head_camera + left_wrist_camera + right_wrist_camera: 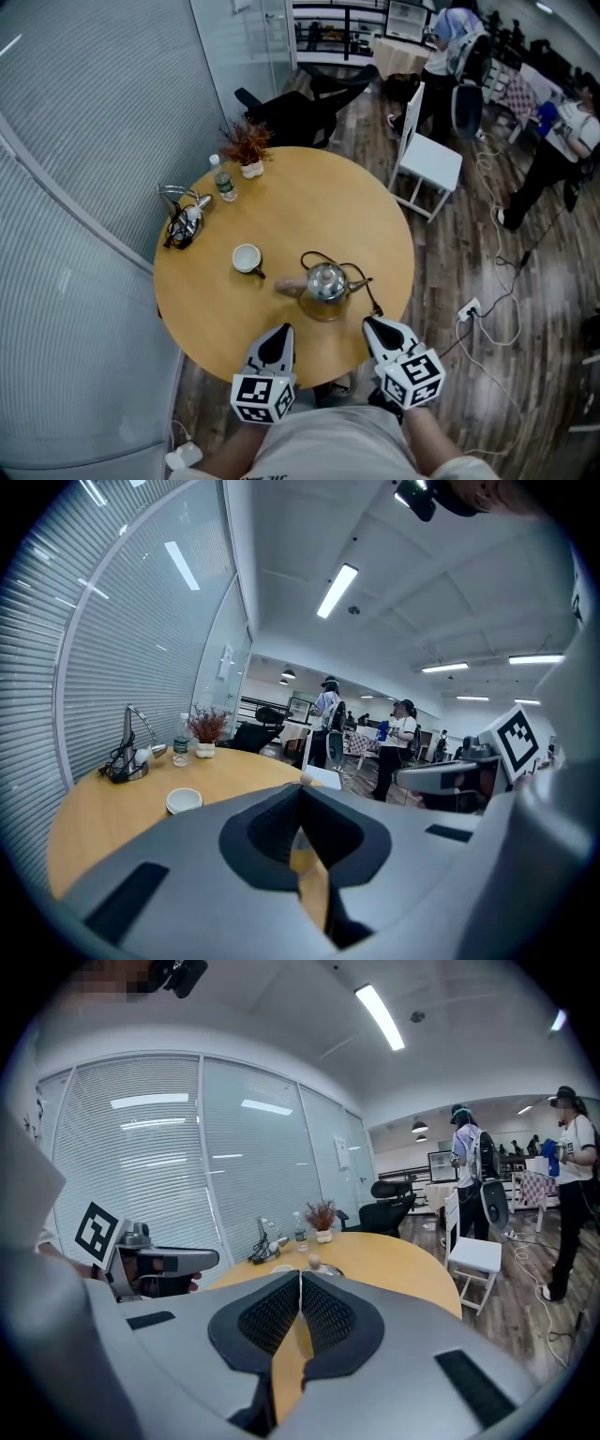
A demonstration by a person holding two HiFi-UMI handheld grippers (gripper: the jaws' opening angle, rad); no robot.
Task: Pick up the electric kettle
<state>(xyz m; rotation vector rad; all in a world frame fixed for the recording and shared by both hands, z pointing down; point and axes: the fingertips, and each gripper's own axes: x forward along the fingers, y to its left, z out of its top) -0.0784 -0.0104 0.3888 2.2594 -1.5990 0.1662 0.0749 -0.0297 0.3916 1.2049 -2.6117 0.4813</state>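
Holding left gripper [283, 329] and right gripper [369, 322] shut, nothing between the jaws of either. Facing kettle [326, 281] just ahead on table [291, 211], between the two, apart from both. Lying crosswise: handle [290, 286] leftward, spout [361, 281] rightward. Probably nearer the handle with the left; needs opening first
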